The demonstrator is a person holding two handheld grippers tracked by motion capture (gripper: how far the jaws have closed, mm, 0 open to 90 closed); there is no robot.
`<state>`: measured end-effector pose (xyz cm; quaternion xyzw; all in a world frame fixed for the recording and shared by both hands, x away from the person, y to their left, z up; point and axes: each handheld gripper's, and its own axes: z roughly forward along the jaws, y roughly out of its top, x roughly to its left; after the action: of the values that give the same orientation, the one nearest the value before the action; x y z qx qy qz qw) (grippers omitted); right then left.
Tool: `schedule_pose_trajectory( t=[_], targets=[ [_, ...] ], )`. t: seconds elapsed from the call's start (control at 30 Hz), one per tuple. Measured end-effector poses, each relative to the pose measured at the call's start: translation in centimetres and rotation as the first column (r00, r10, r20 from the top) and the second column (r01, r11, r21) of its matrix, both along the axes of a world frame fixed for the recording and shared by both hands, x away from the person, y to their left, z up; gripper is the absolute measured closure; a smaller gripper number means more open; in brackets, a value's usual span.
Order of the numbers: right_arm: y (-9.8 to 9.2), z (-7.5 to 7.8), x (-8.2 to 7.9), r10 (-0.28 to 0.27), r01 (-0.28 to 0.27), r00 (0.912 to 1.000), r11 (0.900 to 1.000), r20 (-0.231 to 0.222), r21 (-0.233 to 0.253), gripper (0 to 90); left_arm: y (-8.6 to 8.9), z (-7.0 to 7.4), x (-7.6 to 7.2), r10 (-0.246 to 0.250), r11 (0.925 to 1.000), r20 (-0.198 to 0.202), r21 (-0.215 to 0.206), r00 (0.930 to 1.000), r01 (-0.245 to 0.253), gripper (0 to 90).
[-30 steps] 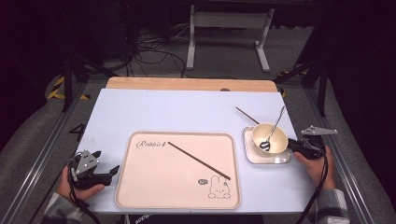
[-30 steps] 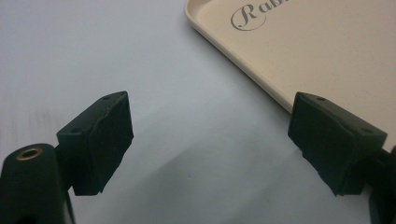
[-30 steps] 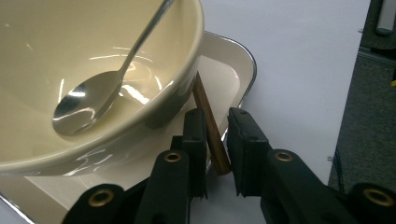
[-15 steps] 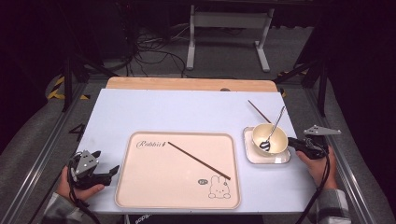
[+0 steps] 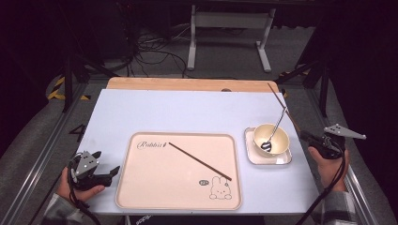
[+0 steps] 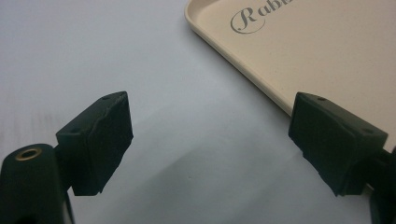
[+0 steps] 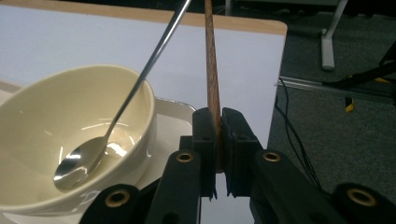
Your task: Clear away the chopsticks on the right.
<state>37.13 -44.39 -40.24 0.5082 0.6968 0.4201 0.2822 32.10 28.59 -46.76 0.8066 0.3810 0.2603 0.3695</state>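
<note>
My right gripper [image 7: 218,154] is clamped on a wooden chopstick [image 7: 211,60], lifted off the table's right edge beside the bowl [image 5: 271,139]. Its mate [image 5: 200,161] lies on the tray [image 5: 141,197]; half done, I judge. Left gripper [image 6: 210,144] gapes, empty, by the tray's left edge.

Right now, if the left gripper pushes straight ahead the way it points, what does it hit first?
Probably the tray: the open left gripper has bare table between its jaws, and the tray's rim lies just ahead to the right.

Wooden chopstick [image 7: 213,70], shiny metal spoon [image 7: 88,156], glossy ceramic bowl [image 7: 56,116]
</note>
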Motion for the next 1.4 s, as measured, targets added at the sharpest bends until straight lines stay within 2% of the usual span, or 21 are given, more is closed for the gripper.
schedule_pose_trajectory(
  t=[0.2,0.37,0.57,0.83,0.97,1.0,1.03,1.13,1.4],
  targets=[
    [-0.2,0.7,-0.6,-0.017,0.016,0.9987,1.0,0.048,0.021,85.0,0.0,0.0,0.0,0.001,1.0,0.003,0.0,1.0,-0.001,14.4],
    [0.1,1.7,-1.3,-0.011,0.007,0.9952,0.999,0.097,0.038,84.9,-0.1,0.0,0.0,0.0,1.0,0.002,0.0,1.0,0.0,14.5],
    [1.2,3.0,-2.1,0.039,-0.046,0.9902,0.998,0.134,0.045,85.0,-0.1,0.0,0.0,-0.002,1.0,-0.002,-0.006,1.0,0.002,14.5],
    [4.1,4.0,-2.7,0.14,-0.144,0.9787,0.989,0.15,0.014,85.0,0.0,0.0,0.0,-0.002,1.0,0.002,0.0,1.0,0.002,14.4],
    [5.7,4.3,-3.2,0.199,-0.201,0.9685,0.98,0.15,-0.003,85.0,0.0,0.0,0.0,-0.001,1.0,0.001,0.001,1.0,0.001,14.4],
    [6.4,4.3,-3.4,0.226,-0.227,0.9629,0.974,0.147,-0.011,85.0,0.0,0.0,0.0,-0.002,1.0,0.0,0.0,1.0,0.002,14.4],
    [6.4,4.3,-3.4,0.226,-0.227,0.9629,0.974,0.147,-0.011,85.0,0.0,0.0,0.0,-0.001,1.0,0.0,0.0,1.0,0.001,14.4],
    [7.6,4.3,-3.8,0.269,-0.269,0.9528,0.963,0.141,-0.022,84.9,0.0,0.0,-0.1,-0.001,1.0,0.0,0.002,1.0,0.001,14.5],
    [10.8,3.8,-4.3,0.378,-0.374,0.9201,0.926,0.103,-0.055,84.9,0.0,0.0,-0.1,-0.002,1.0,-0.001,-0.002,1.0,0.002,14.4]
  ],
)
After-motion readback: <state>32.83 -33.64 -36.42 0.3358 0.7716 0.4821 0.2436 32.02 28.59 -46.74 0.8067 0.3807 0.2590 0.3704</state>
